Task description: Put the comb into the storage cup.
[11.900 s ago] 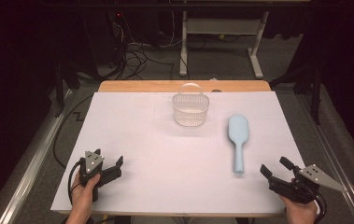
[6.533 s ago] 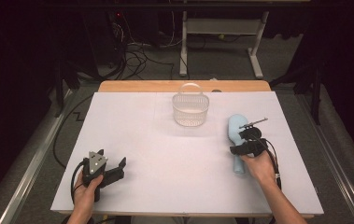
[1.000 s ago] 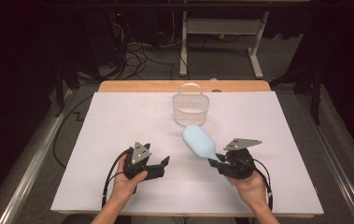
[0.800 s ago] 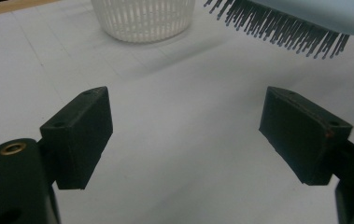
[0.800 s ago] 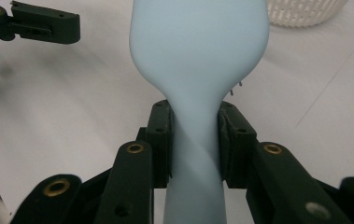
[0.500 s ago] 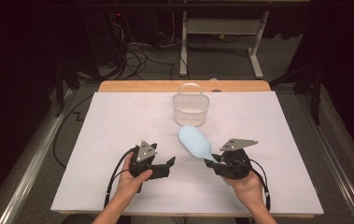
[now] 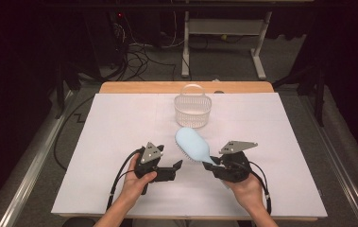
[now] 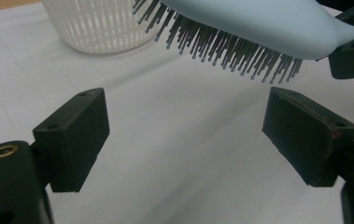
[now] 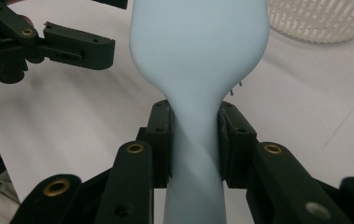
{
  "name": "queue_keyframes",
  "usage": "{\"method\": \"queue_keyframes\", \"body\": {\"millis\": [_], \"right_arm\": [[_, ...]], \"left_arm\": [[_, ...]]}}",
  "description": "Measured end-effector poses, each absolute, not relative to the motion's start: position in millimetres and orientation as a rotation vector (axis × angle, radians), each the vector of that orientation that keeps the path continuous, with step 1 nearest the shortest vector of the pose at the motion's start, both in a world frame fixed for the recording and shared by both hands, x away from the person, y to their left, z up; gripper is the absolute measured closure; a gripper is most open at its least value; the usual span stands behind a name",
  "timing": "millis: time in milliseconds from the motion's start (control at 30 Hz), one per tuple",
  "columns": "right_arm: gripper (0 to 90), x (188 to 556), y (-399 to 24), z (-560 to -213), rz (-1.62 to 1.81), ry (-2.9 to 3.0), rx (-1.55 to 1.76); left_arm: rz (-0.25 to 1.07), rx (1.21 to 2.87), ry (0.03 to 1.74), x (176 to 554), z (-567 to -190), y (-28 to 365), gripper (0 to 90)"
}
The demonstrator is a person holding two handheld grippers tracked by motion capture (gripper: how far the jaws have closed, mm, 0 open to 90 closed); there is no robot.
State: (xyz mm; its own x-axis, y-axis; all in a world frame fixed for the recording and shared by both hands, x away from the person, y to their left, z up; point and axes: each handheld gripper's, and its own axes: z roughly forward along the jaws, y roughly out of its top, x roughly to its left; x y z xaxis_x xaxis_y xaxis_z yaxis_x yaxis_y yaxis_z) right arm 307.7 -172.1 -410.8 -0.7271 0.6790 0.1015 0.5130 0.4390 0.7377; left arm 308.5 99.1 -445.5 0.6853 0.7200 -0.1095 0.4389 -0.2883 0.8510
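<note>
A light blue hairbrush (image 7: 193,144) hangs above the white table, bristles down. My right gripper (image 7: 212,164) is shut on its handle; in the right gripper view both pads (image 9: 163,135) press the narrow neck of the hairbrush (image 9: 198,42). My left gripper (image 7: 176,165) sits to the left of the brush head, its jaws pointing at it. Its jaws have just been opening and stand wide in the left gripper view (image 8: 186,135) with nothing between them. The bristles of the hairbrush (image 8: 258,23) hang just above and beyond them. The left gripper (image 9: 79,44) also appears in the right gripper view.
A white slatted basket (image 7: 193,111) with a handle stands at the table's far middle, just behind the brush head; it also shows as the basket (image 8: 100,28) and the basket (image 9: 324,18). White paper (image 7: 110,132) covers the table. Cables trail from both grippers.
The brush head has swung a little left, toward the left gripper. The left gripper has edged right, toward the brush. The right gripper keeps its grip on the handle.
</note>
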Motion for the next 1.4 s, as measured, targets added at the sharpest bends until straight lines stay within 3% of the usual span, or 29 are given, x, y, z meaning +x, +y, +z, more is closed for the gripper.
{"method": "queue_keyframes", "body": {"millis": [1400], "right_arm": [[70.1, 304, -168, -407, 1.256, 2.488, 0.942]], "left_arm": [[0.208, 1.939, 0.789, 311, -435, 80, 15.6]]}}
